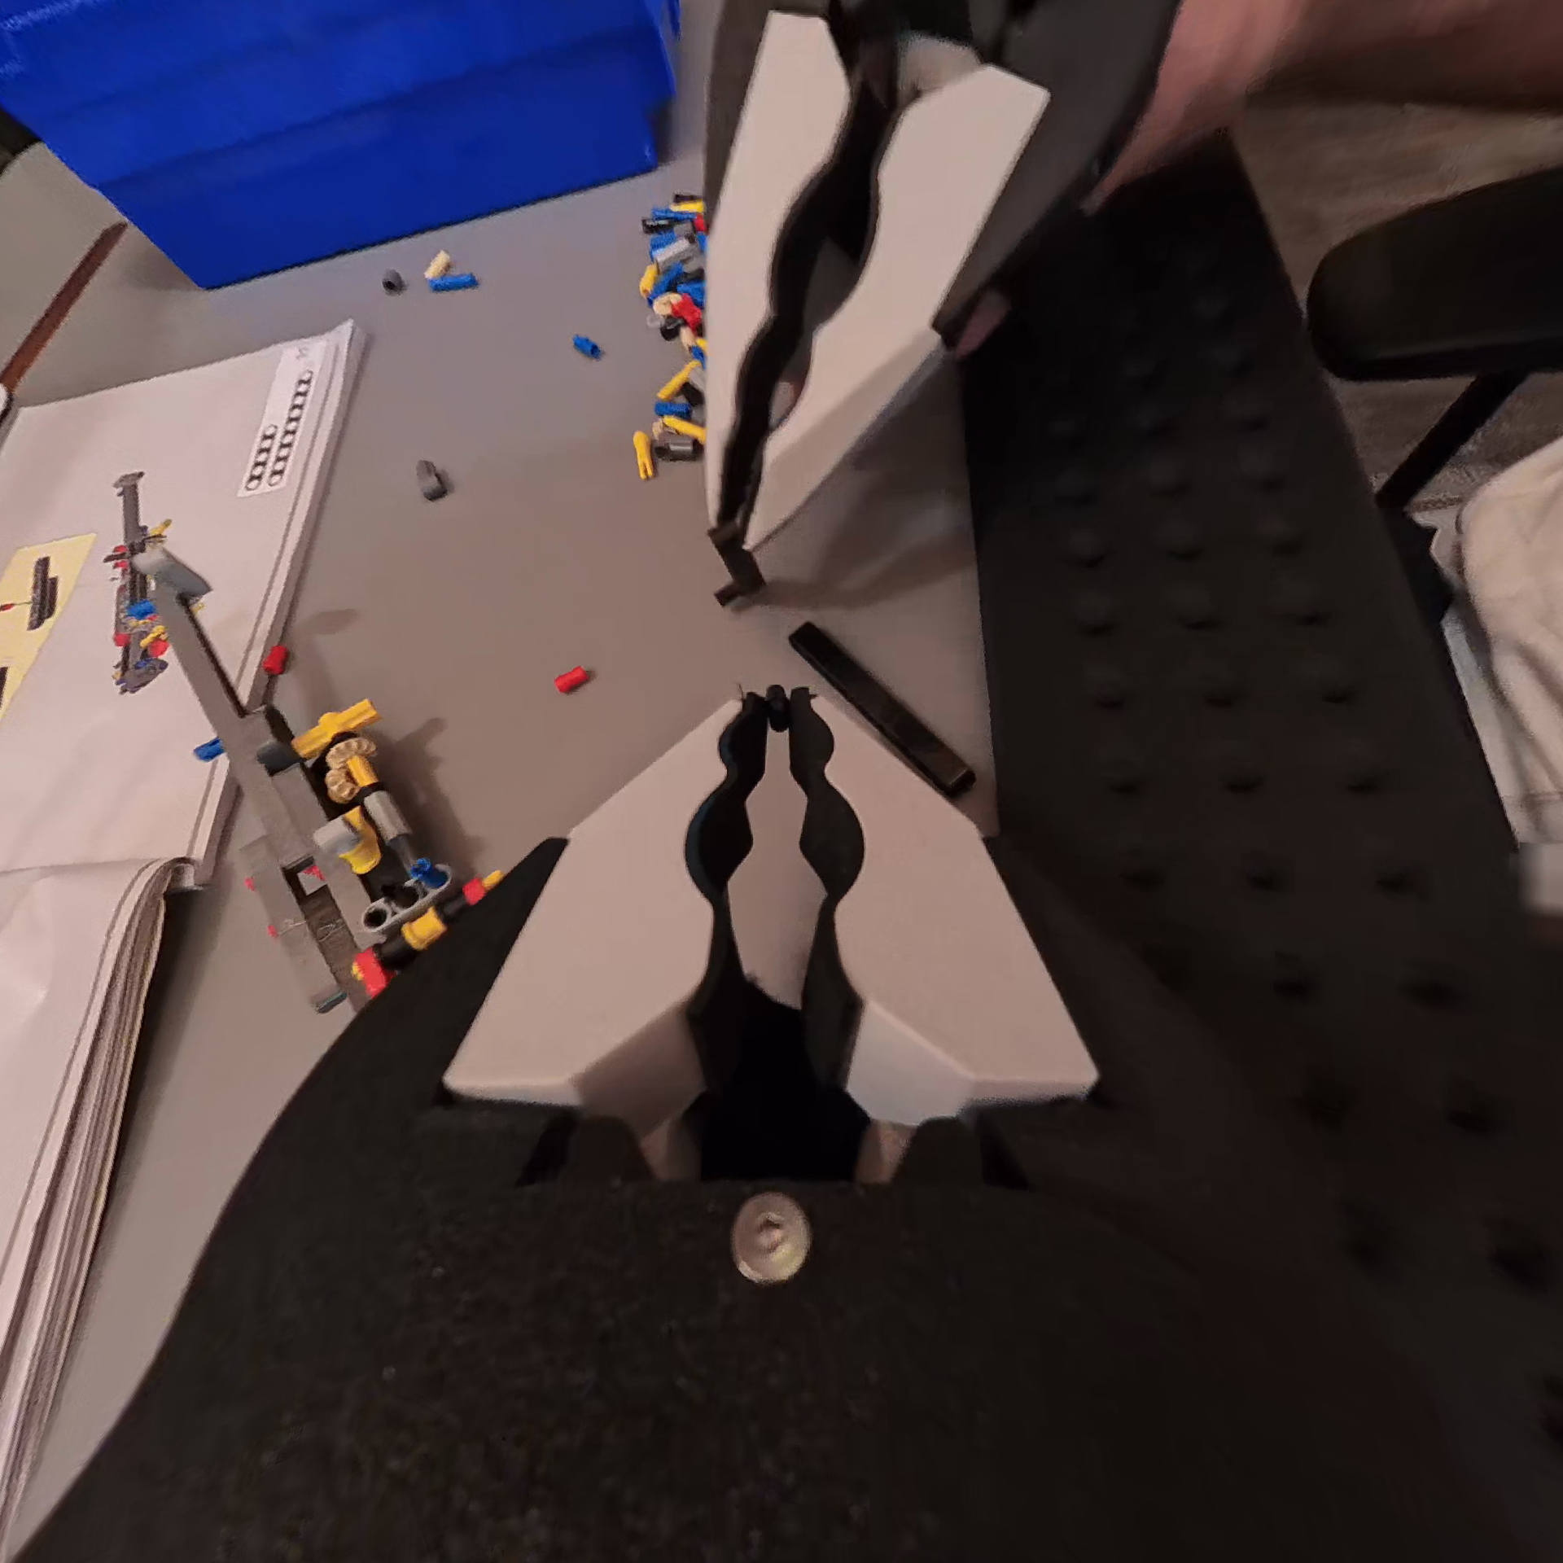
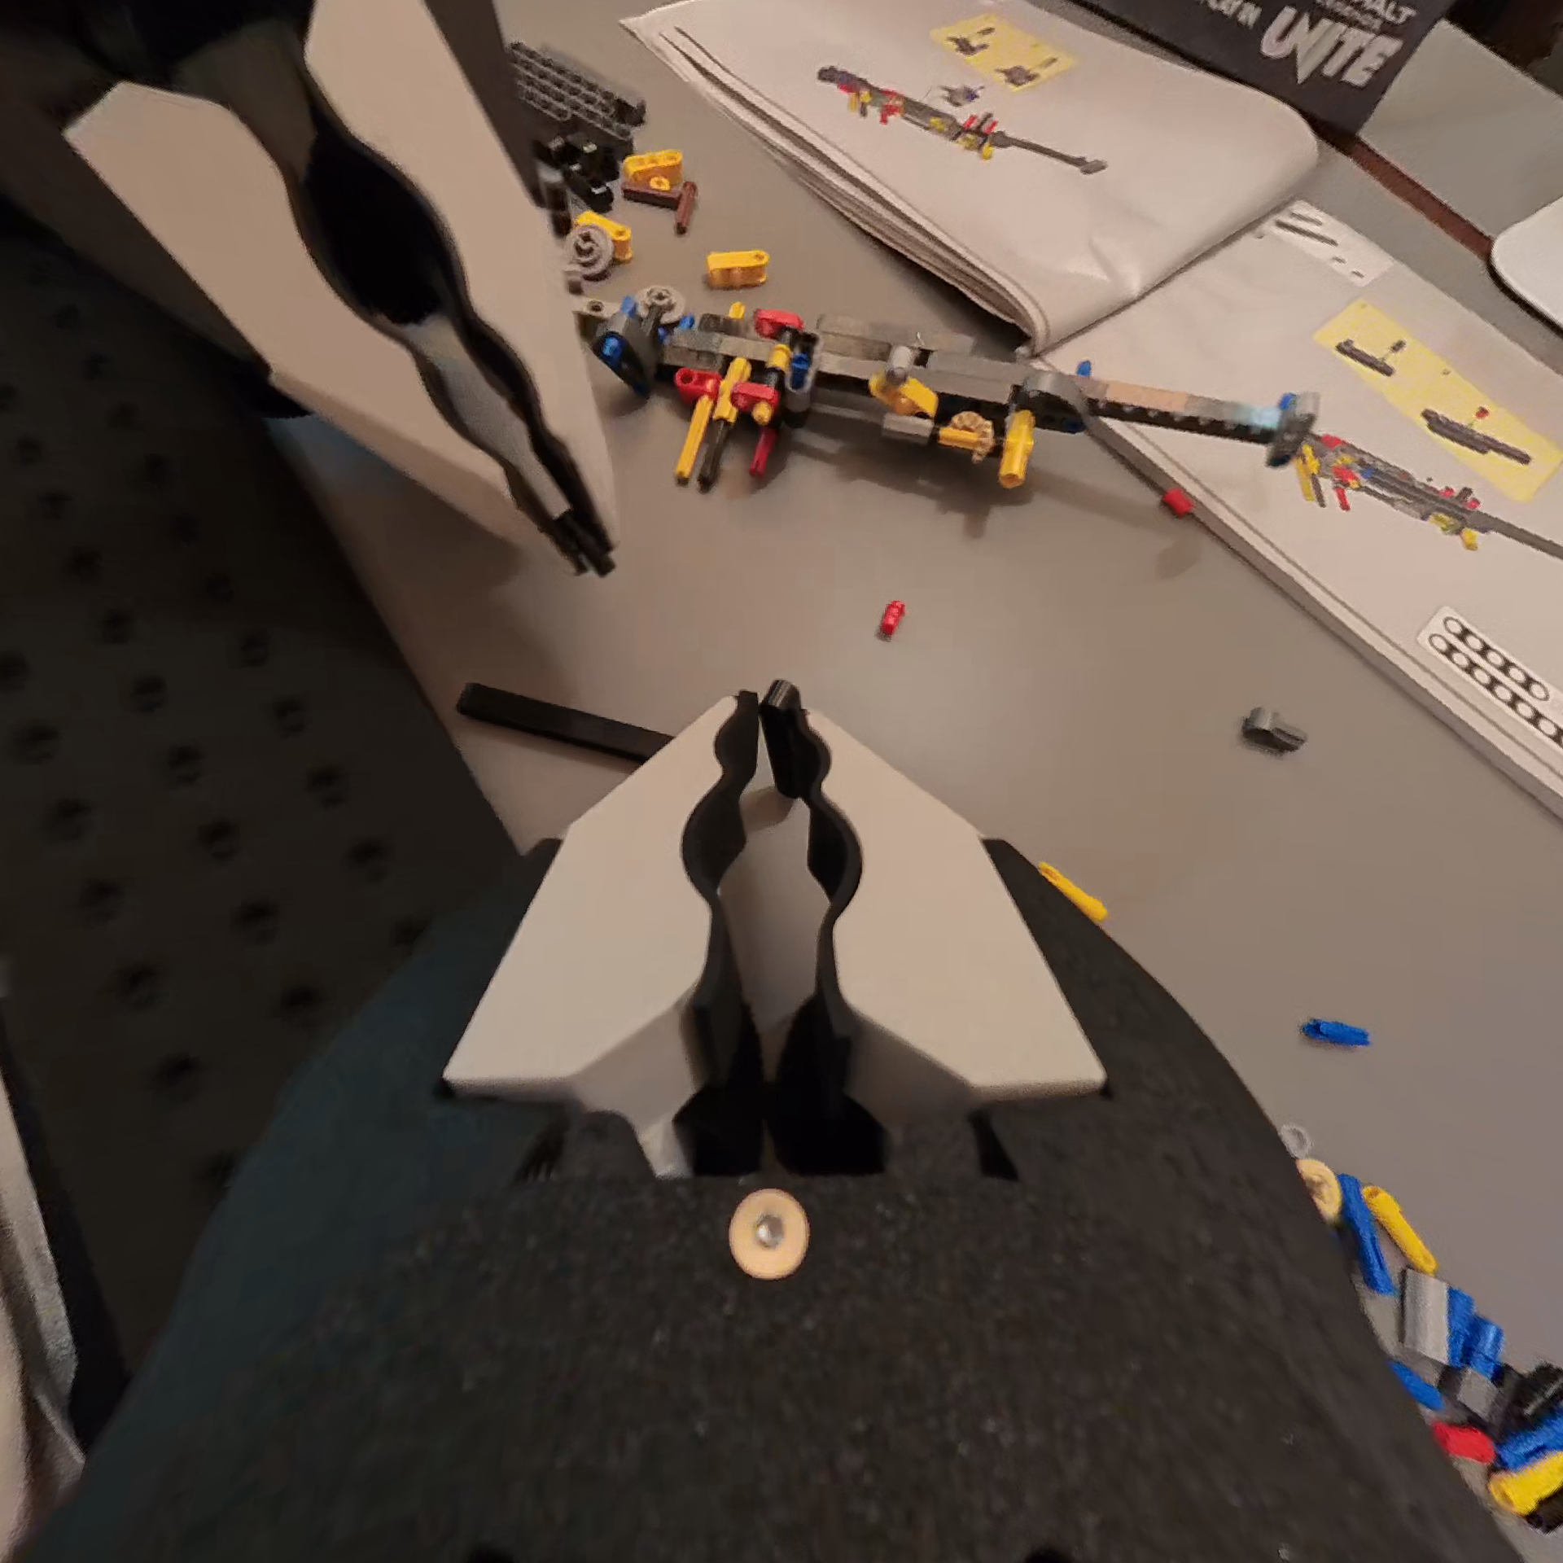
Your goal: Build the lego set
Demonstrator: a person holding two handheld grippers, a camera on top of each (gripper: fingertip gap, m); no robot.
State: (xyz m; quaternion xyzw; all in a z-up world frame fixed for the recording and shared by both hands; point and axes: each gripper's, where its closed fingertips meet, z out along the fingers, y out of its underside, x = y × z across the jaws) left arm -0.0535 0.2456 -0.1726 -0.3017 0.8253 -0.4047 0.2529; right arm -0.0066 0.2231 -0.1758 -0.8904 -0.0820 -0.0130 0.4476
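My left gripper is shut on a small black pin just above the grey table. It also shows in the right wrist view, at the upper left. My right gripper is shut on a small black piece. It also shows in the left wrist view, tips down close to the table. A long black beam lies flat between the two grippers and also shows in the right wrist view. The part-built long model of grey, yellow, red and blue parts lies beyond; it also shows in the left wrist view.
An open instruction booklet lies beside the model. Loose parts: a red pin, a grey piece, a blue pin and a heap of pins. A blue bin stands behind. A dark dotted surface borders the table edge. Left tips to right tips: about 6 centimetres.
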